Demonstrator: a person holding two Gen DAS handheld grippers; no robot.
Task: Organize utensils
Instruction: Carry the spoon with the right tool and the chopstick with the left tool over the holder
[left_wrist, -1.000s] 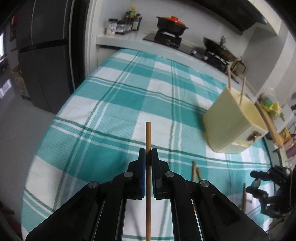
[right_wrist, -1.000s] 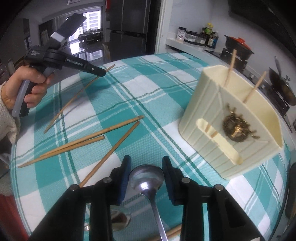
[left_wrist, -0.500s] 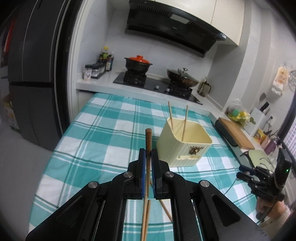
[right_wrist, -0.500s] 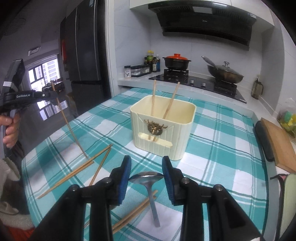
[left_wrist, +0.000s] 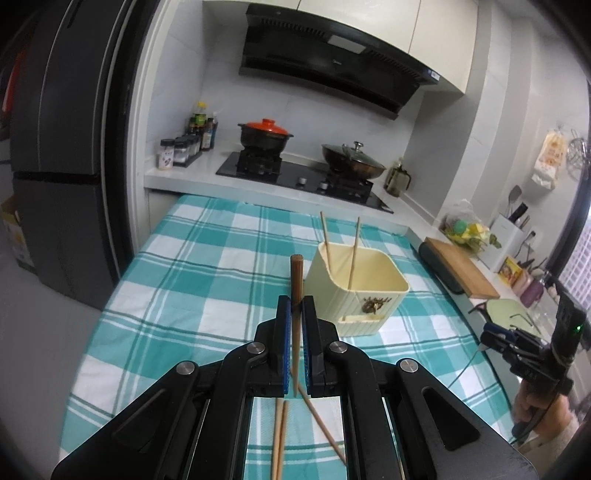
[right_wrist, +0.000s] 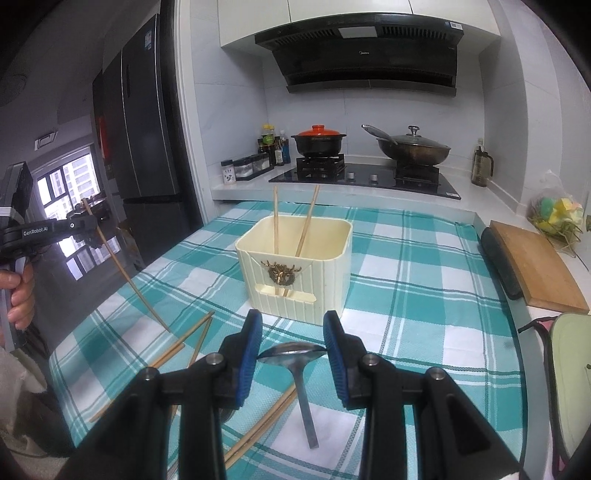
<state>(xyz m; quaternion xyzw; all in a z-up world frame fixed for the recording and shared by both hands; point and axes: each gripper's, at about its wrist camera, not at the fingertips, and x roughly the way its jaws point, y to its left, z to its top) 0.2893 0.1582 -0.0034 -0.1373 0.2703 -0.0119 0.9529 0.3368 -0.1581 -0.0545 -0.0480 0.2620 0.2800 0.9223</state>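
Jaws clamping chopstick (left_wrist: 296, 280), spoon (right_wrist: 291, 353)

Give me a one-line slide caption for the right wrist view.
Right tool grips a metal spoon by its bowl before the cream utensil holder, which holds two chopsticks.

Both grippers are black, angular plastic with silver screws at the joints and ribbed blue pads (right_wrist: 246, 354) inside the fingers. The left gripper (right_wrist: 79, 223) carries white "GenRobot.AI" lettering; a fuzzy cream sleeve (right_wrist: 13, 384) shows below its hand (right_wrist: 20, 295).
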